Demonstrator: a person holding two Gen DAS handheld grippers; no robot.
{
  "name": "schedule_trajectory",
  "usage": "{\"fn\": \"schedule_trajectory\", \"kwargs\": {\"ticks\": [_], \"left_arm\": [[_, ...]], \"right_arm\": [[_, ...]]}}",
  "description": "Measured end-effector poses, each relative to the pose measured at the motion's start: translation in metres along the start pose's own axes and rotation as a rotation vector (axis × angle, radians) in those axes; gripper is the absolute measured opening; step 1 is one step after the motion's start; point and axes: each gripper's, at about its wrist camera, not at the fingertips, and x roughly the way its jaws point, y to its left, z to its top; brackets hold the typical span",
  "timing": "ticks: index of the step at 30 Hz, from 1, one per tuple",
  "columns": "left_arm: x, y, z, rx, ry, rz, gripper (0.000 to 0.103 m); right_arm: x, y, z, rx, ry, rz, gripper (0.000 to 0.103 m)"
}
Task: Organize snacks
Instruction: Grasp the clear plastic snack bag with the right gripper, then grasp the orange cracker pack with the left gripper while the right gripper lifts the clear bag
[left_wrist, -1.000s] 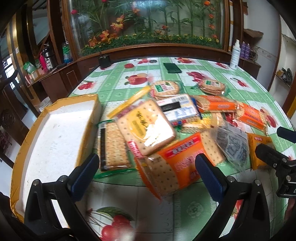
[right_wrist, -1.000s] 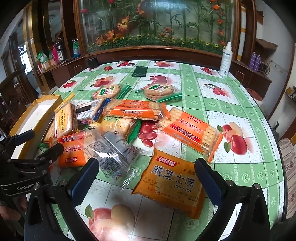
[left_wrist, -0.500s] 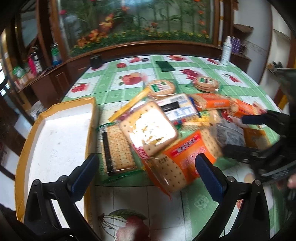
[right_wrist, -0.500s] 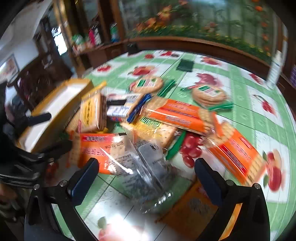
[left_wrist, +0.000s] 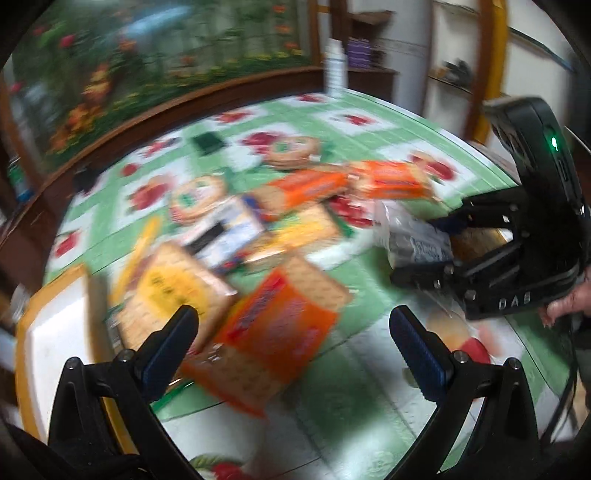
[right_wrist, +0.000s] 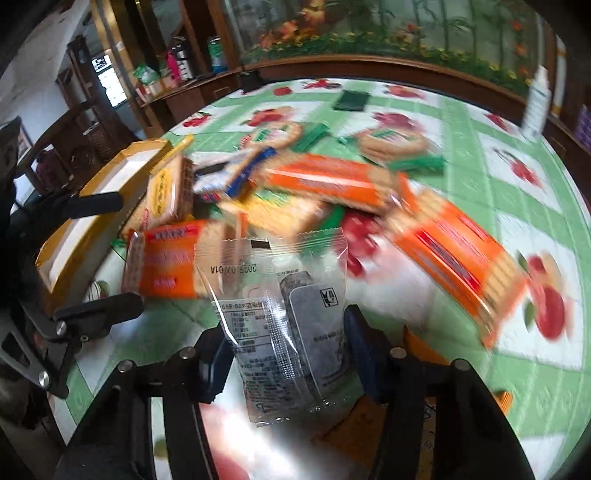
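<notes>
A heap of cracker packs lies on the green fruit-print table (left_wrist: 369, 398). My right gripper (right_wrist: 286, 332) is closing its jaws, and its blue pads press both sides of a clear packet (right_wrist: 280, 306) with a dark snack inside. The left wrist view shows that same gripper (left_wrist: 421, 251) and the clear packet (left_wrist: 410, 240) at the right. My left gripper (left_wrist: 293, 347) stands open above an orange cracker pack (left_wrist: 280, 325), touching nothing. A white-lined cardboard box (left_wrist: 48, 332) sits at the left, beside a yellow-label cracker pack (left_wrist: 170, 291).
More orange packs (right_wrist: 454, 254) and round biscuit packs (right_wrist: 391, 144) lie beyond the heap. A white bottle (left_wrist: 334, 66) and a dark green pad (left_wrist: 207, 142) stand near the far wooden ledge. A person's hand (left_wrist: 565, 306) holds the right gripper's handle.
My right gripper has come down onto the clear packet and drawn its jaws in around it. The left gripper has rolled and swung, staying open.
</notes>
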Motion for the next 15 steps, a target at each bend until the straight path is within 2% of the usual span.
{"fn": "schedule_trajectory", "kwargs": {"ticks": [4, 8, 12, 13, 15], "left_arm": [[0.018, -0.011, 0.002, 0.079, 0.066, -0.076, 0.103], [0.036, -0.005, 0.001, 0.09, 0.13, -0.038, 0.103], [0.042, 0.006, -0.004, 0.078, 0.165, -0.051, 0.101], [0.043, 0.005, -0.006, 0.073, 0.174, -0.062, 0.1], [0.044, 0.001, -0.009, 0.086, 0.181, -0.076, 0.087]], "right_arm": [[-0.015, -0.016, -0.013, 0.051, -0.012, -0.017, 0.057], [-0.023, -0.023, -0.014, 0.096, -0.035, -0.001, 0.057], [-0.024, -0.017, -0.012, 0.095, -0.046, 0.01, 0.055], [-0.025, -0.015, -0.011, 0.091, -0.049, 0.015, 0.053], [-0.024, -0.011, -0.01, 0.087, -0.052, 0.02, 0.053]]}}
